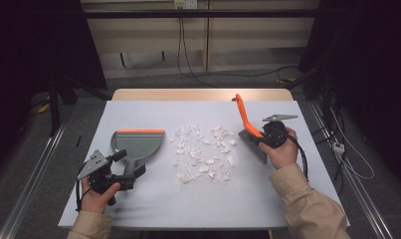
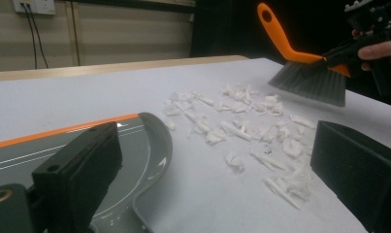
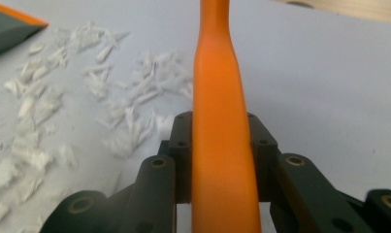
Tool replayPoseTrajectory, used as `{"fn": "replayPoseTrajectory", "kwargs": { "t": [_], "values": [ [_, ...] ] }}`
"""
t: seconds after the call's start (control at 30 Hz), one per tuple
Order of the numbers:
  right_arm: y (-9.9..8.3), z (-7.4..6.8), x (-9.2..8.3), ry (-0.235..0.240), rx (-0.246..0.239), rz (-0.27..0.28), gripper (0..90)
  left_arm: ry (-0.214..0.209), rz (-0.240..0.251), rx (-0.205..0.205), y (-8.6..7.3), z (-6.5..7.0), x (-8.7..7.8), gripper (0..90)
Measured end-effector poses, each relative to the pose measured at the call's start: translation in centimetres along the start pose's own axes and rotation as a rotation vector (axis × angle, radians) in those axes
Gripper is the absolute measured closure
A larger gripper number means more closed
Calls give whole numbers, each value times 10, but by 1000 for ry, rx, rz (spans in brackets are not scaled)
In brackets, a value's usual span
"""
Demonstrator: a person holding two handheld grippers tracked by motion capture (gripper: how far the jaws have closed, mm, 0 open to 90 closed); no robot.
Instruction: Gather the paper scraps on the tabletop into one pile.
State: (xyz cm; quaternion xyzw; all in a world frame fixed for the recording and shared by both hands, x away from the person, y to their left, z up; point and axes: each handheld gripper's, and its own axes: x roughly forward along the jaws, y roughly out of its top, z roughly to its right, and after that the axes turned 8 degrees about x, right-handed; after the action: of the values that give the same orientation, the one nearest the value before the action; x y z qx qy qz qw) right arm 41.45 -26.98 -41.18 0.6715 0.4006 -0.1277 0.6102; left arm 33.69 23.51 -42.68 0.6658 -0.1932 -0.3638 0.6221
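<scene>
Dustpan (image 1: 137, 143) bare — paper scraps (image 1: 204, 152) lie beside it.

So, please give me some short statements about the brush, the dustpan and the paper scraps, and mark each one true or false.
1. The right gripper is shut on the orange handle of the brush. True.
2. The paper scraps already lie inside the dustpan. False: they lie on the table, between the dustpan and the brush.
3. The left gripper is open. True: its jaws stand wide apart.
4. The brush lies flat on the table with nothing holding it. False: the right gripper holds it, handle pointing up and away.
5. The dustpan has an orange edge. True.
</scene>
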Motion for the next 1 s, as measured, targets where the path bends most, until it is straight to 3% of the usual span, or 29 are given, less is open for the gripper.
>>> {"fn": "replayPoseTrajectory", "kwargs": {
  "t": [0.27,0.67,0.77,0.93,1.0],
  "values": [
    [33,9,33,-4,-23,54,711,27,7,-9,-1,-2,-4,41],
    [64,-3,81,4,-190,60,711,22,-15,2,-6,2,-8,41],
    [67,-6,91,3,-232,46,711,32,-12,-4,-6,1,-9,41],
    [61,-10,102,28,-257,-5,712,35,-7,-7,-6,1,-9,41],
    [59,-10,102,60,-256,0,711,34,-8,-4,-6,2,-9,41]
  ]
}}
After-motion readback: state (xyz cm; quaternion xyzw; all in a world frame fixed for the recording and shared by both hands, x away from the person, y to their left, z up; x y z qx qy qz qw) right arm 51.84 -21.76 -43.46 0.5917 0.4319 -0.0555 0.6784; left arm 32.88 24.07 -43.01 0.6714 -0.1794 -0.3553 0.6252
